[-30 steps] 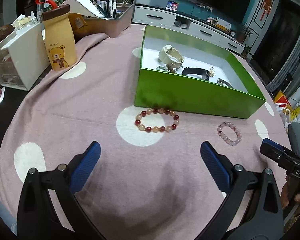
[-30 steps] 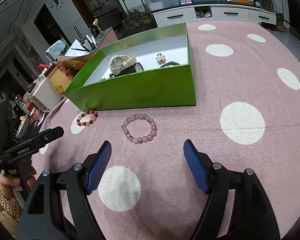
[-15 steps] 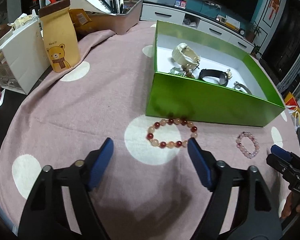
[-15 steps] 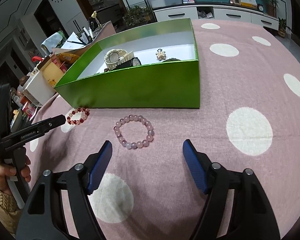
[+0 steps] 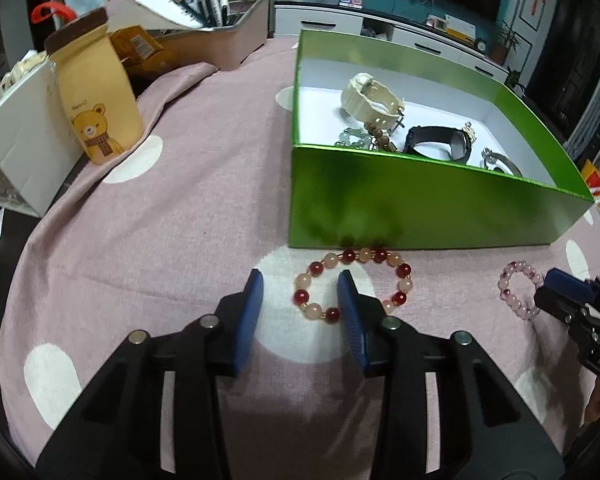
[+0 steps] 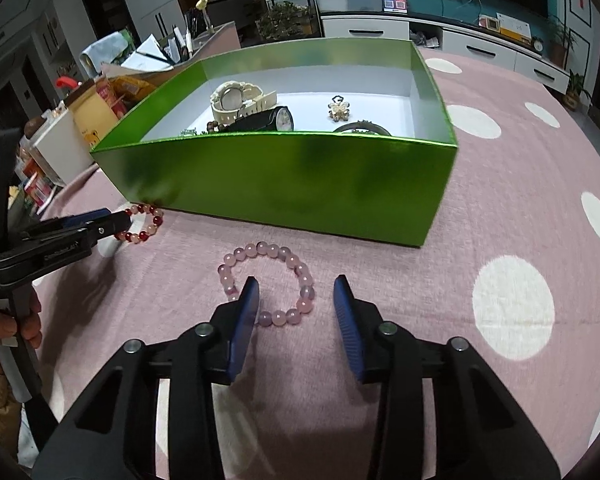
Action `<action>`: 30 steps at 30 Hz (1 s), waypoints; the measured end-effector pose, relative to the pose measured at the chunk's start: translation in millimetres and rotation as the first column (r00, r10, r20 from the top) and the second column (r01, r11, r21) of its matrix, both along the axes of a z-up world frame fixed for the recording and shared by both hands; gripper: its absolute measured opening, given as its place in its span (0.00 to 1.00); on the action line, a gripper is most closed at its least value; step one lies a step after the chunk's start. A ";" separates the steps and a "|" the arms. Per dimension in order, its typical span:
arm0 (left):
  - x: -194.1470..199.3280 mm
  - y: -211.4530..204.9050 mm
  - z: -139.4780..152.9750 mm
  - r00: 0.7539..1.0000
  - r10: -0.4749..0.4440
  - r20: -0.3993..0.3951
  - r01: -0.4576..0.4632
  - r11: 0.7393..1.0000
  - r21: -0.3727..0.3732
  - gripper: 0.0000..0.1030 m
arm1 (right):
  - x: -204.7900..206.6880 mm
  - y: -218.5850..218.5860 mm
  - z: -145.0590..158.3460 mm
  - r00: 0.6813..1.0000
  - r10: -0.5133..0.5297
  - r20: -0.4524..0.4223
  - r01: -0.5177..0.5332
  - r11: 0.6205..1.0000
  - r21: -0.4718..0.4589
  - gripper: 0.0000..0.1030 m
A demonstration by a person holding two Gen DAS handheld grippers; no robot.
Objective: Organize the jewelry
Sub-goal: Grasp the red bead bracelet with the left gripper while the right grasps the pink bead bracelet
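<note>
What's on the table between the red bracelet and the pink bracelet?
Only bare pink cloth lies between the red bracelet and the pink bracelet, shown in the left wrist view.

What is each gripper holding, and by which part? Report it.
Nothing held yet. The left gripper straddles the red-and-peach bracelet, the right gripper the pink bracelet; both open.

Both wrist cameras look low and close across the pink polka-dot tablecloth (image 5: 180, 220) toward the shiny green cardboard box (image 5: 420, 200) (image 6: 292, 176). The left views its left corner, the right its right; both share its front wall.
</note>
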State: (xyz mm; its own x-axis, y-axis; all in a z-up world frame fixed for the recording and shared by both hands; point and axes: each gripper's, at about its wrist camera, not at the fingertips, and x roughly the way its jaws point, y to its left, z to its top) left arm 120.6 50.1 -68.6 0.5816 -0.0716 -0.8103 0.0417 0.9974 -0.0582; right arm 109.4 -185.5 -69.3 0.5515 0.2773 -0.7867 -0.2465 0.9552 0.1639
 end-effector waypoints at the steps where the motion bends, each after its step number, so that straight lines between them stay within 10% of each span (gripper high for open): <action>1: 0.2 -0.6 -0.3 1.000 -0.010 0.003 0.010 1.000 0.005 0.37 | 1.1 1.8 -1.1 1.000 0.004 -0.003 -0.004 1.000 -0.007 0.34; 11: -2.0 -11.7 -1.2 0.995 -0.094 0.030 0.093 0.995 0.024 0.07 | 1.4 14.0 -3.5 0.998 0.025 0.051 -0.018 0.991 -0.129 0.07; 30: -30.6 -19.9 49.6 0.982 -0.132 0.137 0.148 0.983 -0.112 0.07 | -24.8 -0.9 46.0 0.984 0.032 0.173 -0.027 0.999 -0.028 0.07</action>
